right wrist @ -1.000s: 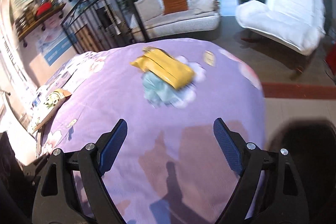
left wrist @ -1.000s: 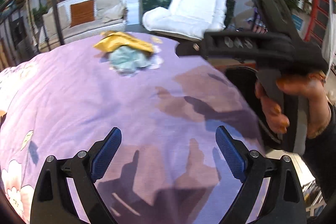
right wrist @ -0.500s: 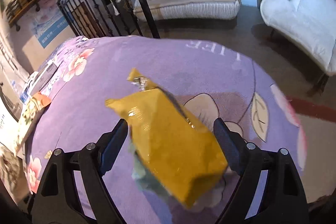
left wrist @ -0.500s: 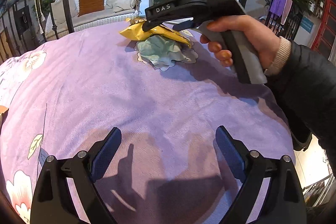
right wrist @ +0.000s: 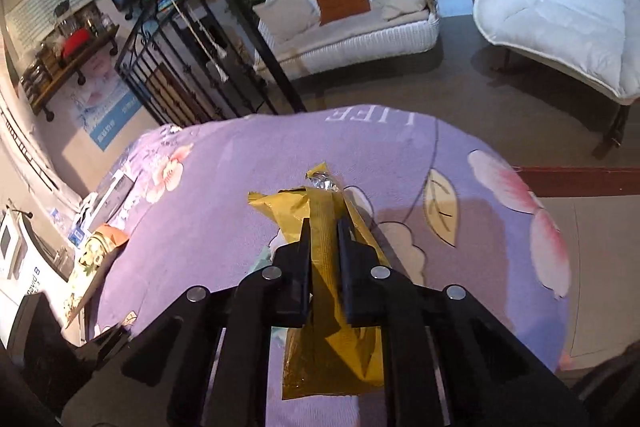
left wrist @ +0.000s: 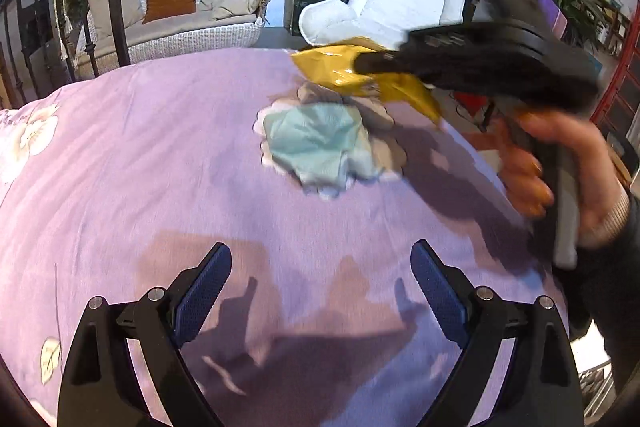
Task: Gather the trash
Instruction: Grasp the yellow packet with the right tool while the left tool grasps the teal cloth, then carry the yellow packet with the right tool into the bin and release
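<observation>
So the right gripper [right wrist: 324, 227] has just been closing and now its jaws are pinched right onto the yellow foil wrapper [right wrist: 320, 307], which runs lengthwise between them, with its crinkled sealed end poking out just ahead of the tips and the fat end hanging back under the frame. Makes sense to grab it down the middle like that, a flat floppy bag folds up into a ridge the pads can actually bite. From the left wrist view the wrapper looks lifted a bit off the purple floral bedspread [left wrist: 160, 147], though motion blur makes it hard to say if the far corner is touching. The pale green crumpled tissue [left wrist: 316, 143] sits just below and beside that wrapper, well ahead of the left gripper [left wrist: 320, 291], which hangs over bare cloth with its jaws spread wide and nothing between them. My guess is it's parked back there to stay out of the other hand's [left wrist: 560, 167] way, then it goes for the tissue. One more snack bag [right wrist: 96, 255] lies off to the far left of the right gripper, near the bed edge.
</observation>
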A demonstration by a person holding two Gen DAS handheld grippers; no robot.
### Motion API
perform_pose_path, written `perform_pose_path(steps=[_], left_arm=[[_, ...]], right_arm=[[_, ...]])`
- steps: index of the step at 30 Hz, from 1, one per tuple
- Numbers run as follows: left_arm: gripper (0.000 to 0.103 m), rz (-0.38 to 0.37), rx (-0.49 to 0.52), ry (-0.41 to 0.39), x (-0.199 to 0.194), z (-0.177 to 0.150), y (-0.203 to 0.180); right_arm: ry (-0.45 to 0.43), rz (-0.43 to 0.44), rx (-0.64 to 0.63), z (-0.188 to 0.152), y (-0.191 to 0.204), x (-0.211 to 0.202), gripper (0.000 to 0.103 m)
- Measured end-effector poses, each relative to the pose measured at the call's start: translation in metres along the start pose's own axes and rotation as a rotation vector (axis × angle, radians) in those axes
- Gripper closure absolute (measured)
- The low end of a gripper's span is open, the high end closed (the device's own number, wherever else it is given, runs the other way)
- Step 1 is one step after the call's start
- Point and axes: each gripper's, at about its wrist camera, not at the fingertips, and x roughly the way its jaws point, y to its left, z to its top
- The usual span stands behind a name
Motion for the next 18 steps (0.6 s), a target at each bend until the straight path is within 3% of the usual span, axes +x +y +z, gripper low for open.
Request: perform_pose_path(steps=[10, 11, 13, 14, 16, 18], left_arm=[[0.016, 0.002, -0.124, 0.013, 0.065, 0.054, 0.003], [0.022, 0.011, -0.121, 0.011, 0.068, 0.055, 0.001], [0.052, 0.043, -0.100, 0.027, 0.074, 0.055, -0.004], [0.055, 0.059, -0.092, 0.036, 0.075, 0.053, -0.005], [0.081, 0.066, -0.096, 0.019, 0.068, 0.050, -0.006], [0.086, 0.046, -0.107, 0.022, 0.059, 0.046, -0.006]], right_arm=[[-0.084, -0.075, 0.000, -0.042, -0.008, -0.076, 0.090], [-0.093, -0.083, -0.001, -0.046, -0.009, -0.082, 0.090], [-0.111, -0.110, -0.009, -0.055, -0.012, -0.094, 0.090], [-0.120, -0.126, -0.015, -0.059, -0.012, -0.099, 0.090], [-0.138, -0.151, -0.027, -0.068, -0.010, -0.109, 0.090], [-0.153, -0.173, -0.037, -0.076, -0.009, -0.118, 0.090]])
